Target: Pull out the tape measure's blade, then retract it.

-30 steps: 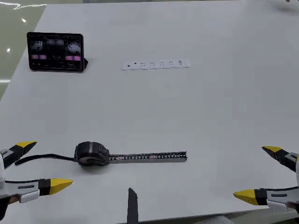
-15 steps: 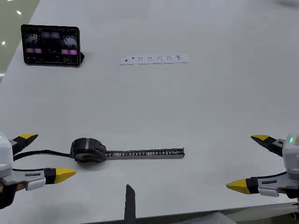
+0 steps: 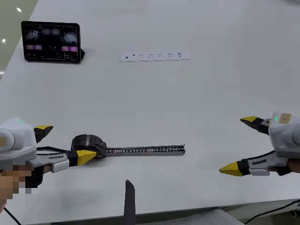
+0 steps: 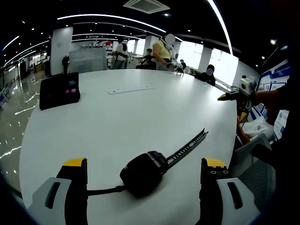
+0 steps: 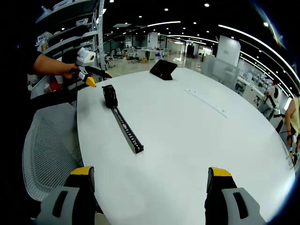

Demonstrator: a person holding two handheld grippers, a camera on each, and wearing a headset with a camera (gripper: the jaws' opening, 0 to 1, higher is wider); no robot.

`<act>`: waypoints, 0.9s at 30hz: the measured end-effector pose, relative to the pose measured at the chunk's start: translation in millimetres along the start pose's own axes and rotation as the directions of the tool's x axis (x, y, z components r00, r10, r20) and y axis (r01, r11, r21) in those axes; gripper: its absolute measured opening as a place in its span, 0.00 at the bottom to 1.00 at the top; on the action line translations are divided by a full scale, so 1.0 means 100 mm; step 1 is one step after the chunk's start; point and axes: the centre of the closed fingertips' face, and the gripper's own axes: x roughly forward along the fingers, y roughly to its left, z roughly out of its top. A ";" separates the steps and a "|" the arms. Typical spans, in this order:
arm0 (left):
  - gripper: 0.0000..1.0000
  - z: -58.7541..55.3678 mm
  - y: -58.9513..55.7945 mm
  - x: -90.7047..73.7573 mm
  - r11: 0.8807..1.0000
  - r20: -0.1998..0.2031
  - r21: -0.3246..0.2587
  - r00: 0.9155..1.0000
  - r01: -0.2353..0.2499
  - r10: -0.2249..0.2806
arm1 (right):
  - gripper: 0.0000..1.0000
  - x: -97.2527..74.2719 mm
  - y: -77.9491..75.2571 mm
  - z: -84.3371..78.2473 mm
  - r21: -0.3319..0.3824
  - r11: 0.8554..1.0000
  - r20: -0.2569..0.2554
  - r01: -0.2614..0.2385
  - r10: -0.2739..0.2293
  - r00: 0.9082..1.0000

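The tape measure point(image 3: 87, 143) is flanked by the spread left gripper point(image 3: 67, 142), not pinched. Its blade point(image 3: 145, 150) is laid out along the table point(image 3: 187, 103), and the right gripper point(image 3: 238, 144) is held spread too, well apart.

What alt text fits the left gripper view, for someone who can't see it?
A black tape measure lies on a white table between the yellow-tipped jaws of the open left gripper, its blade pulled out. A dark tablet stands further back.

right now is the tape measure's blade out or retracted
Out: the black tape measure case sits on the white table with its dark marked blade stretched flat beyond it.
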 end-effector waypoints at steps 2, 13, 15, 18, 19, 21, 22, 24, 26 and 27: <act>0.99 -0.02 -0.04 0.04 1.000 -0.003 0.001 1.000 -0.008 0.008 | 0.99 0.04 -0.01 0.04 -0.042 0.999 -0.005 0.004 -0.004 1.000; 0.99 0.00 0.06 0.15 0.979 0.007 -0.043 0.980 -0.197 0.198 | 0.99 0.30 -0.02 0.21 -0.094 0.995 -0.032 -0.040 0.037 0.999; 0.99 -0.01 0.07 0.17 0.975 0.005 -0.039 0.976 -0.219 0.220 | 0.99 0.33 -0.01 0.21 -0.105 0.993 -0.040 -0.049 0.045 0.998; 0.99 0.03 0.22 0.11 0.936 0.041 -0.022 0.935 -0.352 0.353 | 0.99 0.41 -0.01 0.22 -0.127 0.989 -0.061 -0.074 0.066 0.996; 0.99 0.06 0.25 0.10 0.926 0.066 -0.020 0.923 -0.378 0.379 | 0.99 0.43 0.00 0.22 -0.134 0.988 -0.068 -0.081 0.072 0.995; 0.99 0.05 0.21 0.12 0.924 0.079 -0.067 0.921 -0.377 0.382 | 0.99 0.48 0.02 0.22 -0.152 0.983 -0.092 -0.101 0.088 0.992; 0.99 0.03 0.20 0.14 0.924 0.075 -0.068 0.922 -0.376 0.381 | 0.99 0.50 0.02 0.22 -0.157 0.982 -0.098 -0.107 0.092 0.991; 0.99 0.01 0.17 0.17 0.922 0.089 -0.090 0.919 -0.376 0.383 | 0.99 0.57 0.04 0.23 -0.174 0.977 -0.119 -0.123 0.103 0.987; 0.99 -0.05 0.21 0.21 0.914 0.090 -0.105 0.911 -0.393 0.402 | 0.99 0.64 0.04 0.22 -0.182 0.973 -0.139 -0.141 0.116 0.983; 0.99 -0.05 0.22 0.21 0.910 0.096 -0.107 0.906 -0.402 0.411 | 0.99 0.67 0.03 0.20 -0.184 0.973 -0.152 -0.143 0.115 0.982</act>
